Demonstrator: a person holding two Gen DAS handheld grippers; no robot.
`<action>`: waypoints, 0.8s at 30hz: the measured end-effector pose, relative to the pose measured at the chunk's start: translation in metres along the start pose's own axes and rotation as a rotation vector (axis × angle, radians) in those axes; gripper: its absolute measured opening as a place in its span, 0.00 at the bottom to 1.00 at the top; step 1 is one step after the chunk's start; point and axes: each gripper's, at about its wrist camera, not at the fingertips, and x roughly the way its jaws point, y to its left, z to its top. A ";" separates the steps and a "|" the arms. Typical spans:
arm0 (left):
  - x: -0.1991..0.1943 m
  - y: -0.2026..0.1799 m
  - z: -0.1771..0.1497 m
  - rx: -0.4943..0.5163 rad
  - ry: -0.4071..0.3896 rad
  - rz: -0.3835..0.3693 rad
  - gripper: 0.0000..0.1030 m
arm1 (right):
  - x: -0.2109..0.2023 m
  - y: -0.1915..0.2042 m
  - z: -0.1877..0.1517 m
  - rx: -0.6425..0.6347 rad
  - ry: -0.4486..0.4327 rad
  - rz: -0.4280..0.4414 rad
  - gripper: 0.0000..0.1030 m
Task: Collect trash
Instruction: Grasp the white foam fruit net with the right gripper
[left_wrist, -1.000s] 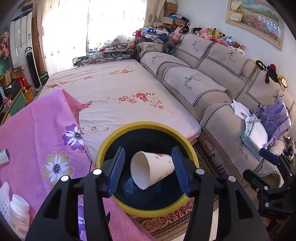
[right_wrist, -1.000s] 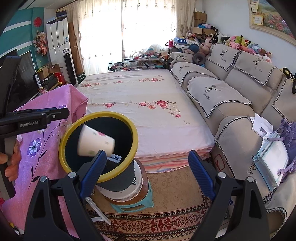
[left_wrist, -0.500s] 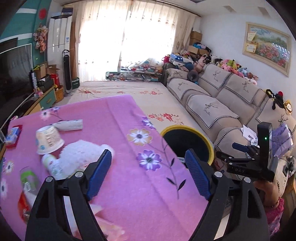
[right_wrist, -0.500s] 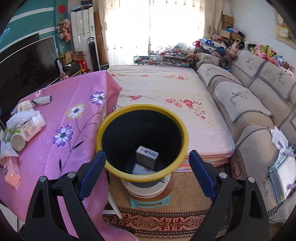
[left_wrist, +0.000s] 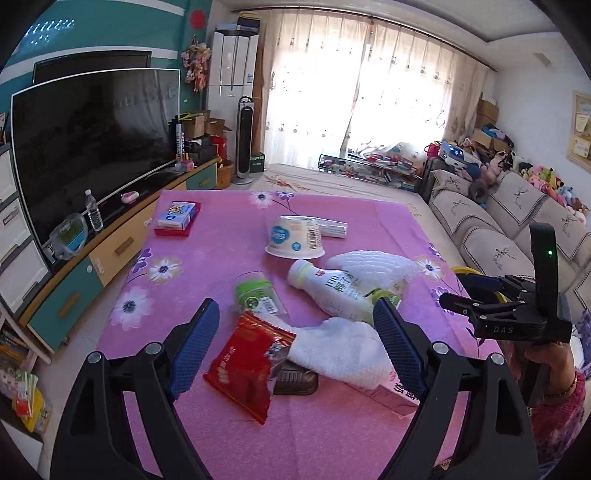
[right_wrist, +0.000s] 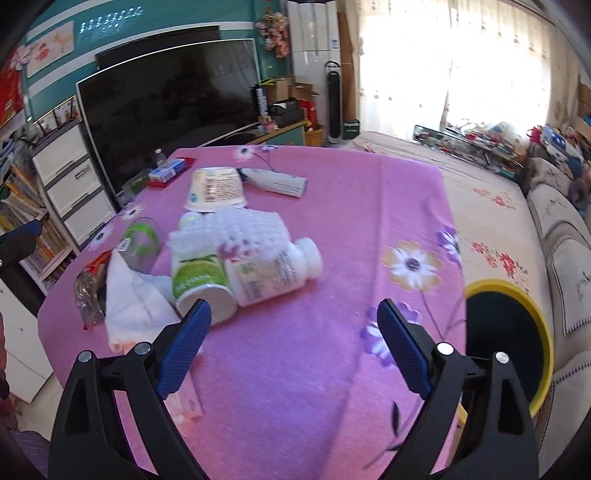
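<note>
Trash lies on a pink flowered tablecloth (left_wrist: 207, 236): a red snack wrapper (left_wrist: 247, 365), a white tissue (left_wrist: 340, 350), a white drink bottle (left_wrist: 336, 291), a green-lidded jar (left_wrist: 258, 295), an upturned yogurt cup (left_wrist: 295, 236) and white bubble wrap (left_wrist: 373, 262). My left gripper (left_wrist: 295, 347) is open and empty above the wrapper and tissue. My right gripper (right_wrist: 295, 339) is open and empty over the cloth near a white pill bottle (right_wrist: 273, 273) and the green-labelled drink bottle (right_wrist: 199, 280). The yellow-rimmed bin (right_wrist: 517, 332) stands at the table's right edge.
A tube (left_wrist: 332, 227) and a blue-and-red box (left_wrist: 175, 218) lie at the table's far side. A large TV (left_wrist: 92, 147) on a teal cabinet stands left. A sofa (left_wrist: 498, 229) runs along the right. The right gripper also shows in the left wrist view (left_wrist: 454, 295).
The paper cup left my left gripper and dropped into the bin. Both grippers swung left from the bin to over the table's trash.
</note>
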 end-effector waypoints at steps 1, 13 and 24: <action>0.000 0.002 -0.002 -0.005 0.000 0.000 0.82 | 0.005 0.008 0.006 -0.014 0.004 0.011 0.84; 0.003 -0.004 -0.003 -0.006 0.007 -0.029 0.82 | 0.049 0.041 0.043 -0.111 0.056 0.048 0.84; 0.010 -0.007 -0.006 -0.013 0.015 -0.038 0.82 | 0.068 0.033 0.045 -0.081 0.107 0.092 0.07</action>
